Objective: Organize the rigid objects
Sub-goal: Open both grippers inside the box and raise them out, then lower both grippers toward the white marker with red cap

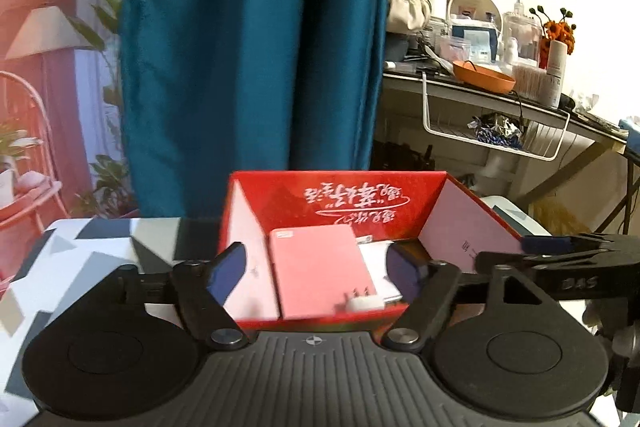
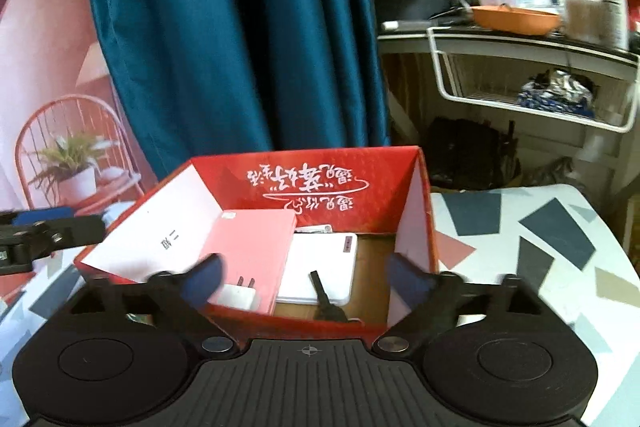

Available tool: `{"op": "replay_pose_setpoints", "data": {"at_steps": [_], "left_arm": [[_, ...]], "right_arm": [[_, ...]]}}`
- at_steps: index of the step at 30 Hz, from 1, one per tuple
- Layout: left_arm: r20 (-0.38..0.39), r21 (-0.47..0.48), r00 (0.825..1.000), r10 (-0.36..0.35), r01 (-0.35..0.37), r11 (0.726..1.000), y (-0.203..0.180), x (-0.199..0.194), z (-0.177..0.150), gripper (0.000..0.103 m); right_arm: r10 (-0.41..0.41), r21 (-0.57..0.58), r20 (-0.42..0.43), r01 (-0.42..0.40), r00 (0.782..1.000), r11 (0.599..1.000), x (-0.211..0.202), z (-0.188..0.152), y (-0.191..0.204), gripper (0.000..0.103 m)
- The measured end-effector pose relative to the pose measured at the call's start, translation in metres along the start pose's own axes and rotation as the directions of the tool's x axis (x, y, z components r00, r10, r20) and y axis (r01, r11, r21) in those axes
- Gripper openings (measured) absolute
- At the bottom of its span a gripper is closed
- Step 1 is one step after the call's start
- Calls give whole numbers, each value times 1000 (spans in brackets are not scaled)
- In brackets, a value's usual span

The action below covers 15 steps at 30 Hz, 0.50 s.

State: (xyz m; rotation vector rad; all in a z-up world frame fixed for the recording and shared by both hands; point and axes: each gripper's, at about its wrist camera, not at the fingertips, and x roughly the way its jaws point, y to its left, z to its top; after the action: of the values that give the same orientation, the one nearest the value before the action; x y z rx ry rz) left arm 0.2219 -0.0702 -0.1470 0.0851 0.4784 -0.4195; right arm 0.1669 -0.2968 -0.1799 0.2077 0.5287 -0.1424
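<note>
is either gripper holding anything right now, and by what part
Nothing is held. The left gripper and right gripper both stand open with empty space between their fingers, hovering at the near edge of the red box.

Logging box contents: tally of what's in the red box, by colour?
In the red box:
Pink: 1, flat pink case
White: 2, flat white case, white plug adapter
Black: 1, black item
Total: 4; a fifth, behind the cases, is mostly hidden.

Blue curtain (image 1: 256,39) straight ahead, orange bowl (image 1: 484,77) on a messy shelf (image 1: 480,95) up to the right, white wire basket (image 1: 496,131) under it, patterned tablecloth (image 2: 540,239) below, pink chair picture (image 2: 72,151) left
</note>
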Motion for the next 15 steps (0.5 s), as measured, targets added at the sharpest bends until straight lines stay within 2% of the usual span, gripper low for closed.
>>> {"op": "replay_pose_setpoints", "data": {"at_steps": [2,4,5,7,10,15], "left_arm": [[-8,-4,1000,7,-7,1000,5,-9,-6,89],[-19,-8,1000,0,0,1000,10,-17,-12,99],[-21,-6,1000,-11,11,1000,12,-22,-17,103],[-33,8,999,-20,20,1000,15,-29,-24,103],[-54,14,999,0,1,1000,21,-37,-35,103],[-70,-34,998,1,-3,999,29,-45,-52,103]], "right_arm": [[6,4,5,-6,1000,1000,-8,-4,-1,94],[-4,-7,7,4,1000,1000,-15,-10,0,103],[-10,-13,16,10,1000,1000,-19,-13,0,103],[-19,-26,34,20,999,999,-28,-18,1,103],[-30,-14,17,30,999,999,-34,-25,-2,103],[-27,-17,-15,26,1000,1000,-39,-46,-6,103]]}}
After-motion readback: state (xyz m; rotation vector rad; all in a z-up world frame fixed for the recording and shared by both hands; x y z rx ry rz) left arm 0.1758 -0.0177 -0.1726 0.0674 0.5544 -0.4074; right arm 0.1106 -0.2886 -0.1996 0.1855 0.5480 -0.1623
